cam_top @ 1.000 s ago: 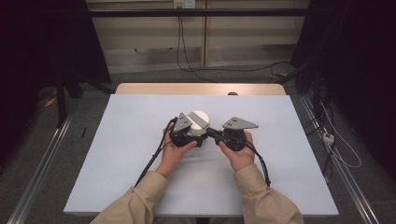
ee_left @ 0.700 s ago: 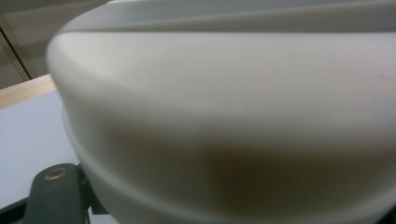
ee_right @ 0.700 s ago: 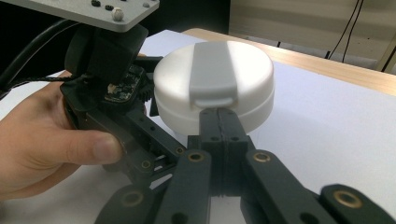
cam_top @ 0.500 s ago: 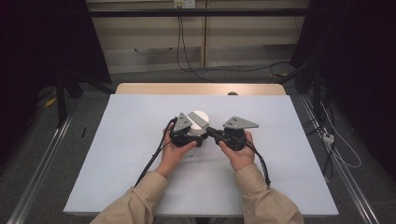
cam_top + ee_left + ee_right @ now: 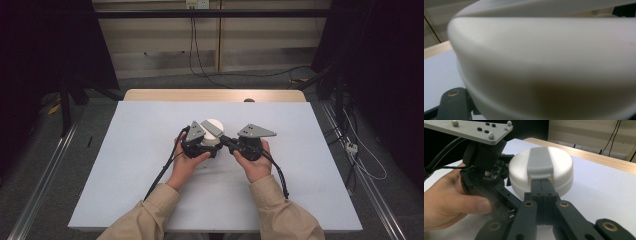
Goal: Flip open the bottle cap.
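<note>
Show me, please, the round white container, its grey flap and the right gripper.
Round white container [image 5: 559,173], right gripper view, its white side wall.
Grey flap [image 5: 539,161], right gripper view, its top face.
Right gripper [image 5: 543,185], right gripper view, its closed jaw tips.

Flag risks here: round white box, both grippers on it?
1. The right gripper, jaws shut, sits under the grey latch tab; prying up could slip off it.
2. The left gripper holds the round white box by its smooth curved wall; it may twist or pop out.
3. The box could skid on the table.
</note>
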Available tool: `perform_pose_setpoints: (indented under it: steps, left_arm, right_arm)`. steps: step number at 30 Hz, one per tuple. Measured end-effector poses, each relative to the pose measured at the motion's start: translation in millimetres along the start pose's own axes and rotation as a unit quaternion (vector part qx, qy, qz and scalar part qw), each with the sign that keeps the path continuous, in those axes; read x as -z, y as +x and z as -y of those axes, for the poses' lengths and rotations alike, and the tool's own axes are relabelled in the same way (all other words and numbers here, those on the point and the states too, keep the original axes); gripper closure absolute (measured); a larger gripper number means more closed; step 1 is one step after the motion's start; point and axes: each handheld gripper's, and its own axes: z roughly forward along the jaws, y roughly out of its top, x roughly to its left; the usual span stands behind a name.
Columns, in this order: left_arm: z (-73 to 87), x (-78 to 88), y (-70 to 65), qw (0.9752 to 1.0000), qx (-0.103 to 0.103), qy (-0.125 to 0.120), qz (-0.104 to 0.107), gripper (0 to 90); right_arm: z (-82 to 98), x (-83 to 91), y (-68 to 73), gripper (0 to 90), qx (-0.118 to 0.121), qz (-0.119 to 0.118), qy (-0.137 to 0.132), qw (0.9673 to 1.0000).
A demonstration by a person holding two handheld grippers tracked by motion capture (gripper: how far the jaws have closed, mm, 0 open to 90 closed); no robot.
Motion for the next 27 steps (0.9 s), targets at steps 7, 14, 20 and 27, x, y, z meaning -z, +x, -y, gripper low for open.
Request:
perform_pose_setpoints:
  steps: [7,14,20,27]
  left_arm:
    - [0.4,0.4,-0.2,1.0,0.0,0.0,0.001,18.6]
    - [0.9,1.2,0.3,1.0,-0.002,0.0,0.0,18.6]
    - [0.9,1.2,0.1,1.0,-0.002,0.0,0.0,18.6]
    - [1.1,0.9,0.0,1.0,-0.001,0.0,0.0,18.6]
  right_arm:
    - [-3.8,-0.8,2.3,90.0,0.004,-0.004,-0.002,1.0]
    - [-6.7,-1.8,3.9,90.0,0.007,-0.005,-0.006,0.9999]
    - [-9.3,-2.9,4.7,90.0,0.008,-0.003,-0.009,0.9999]
    - [-13.8,-3.7,4.6,90.0,0.011,-0.002,-0.013,0.9999]
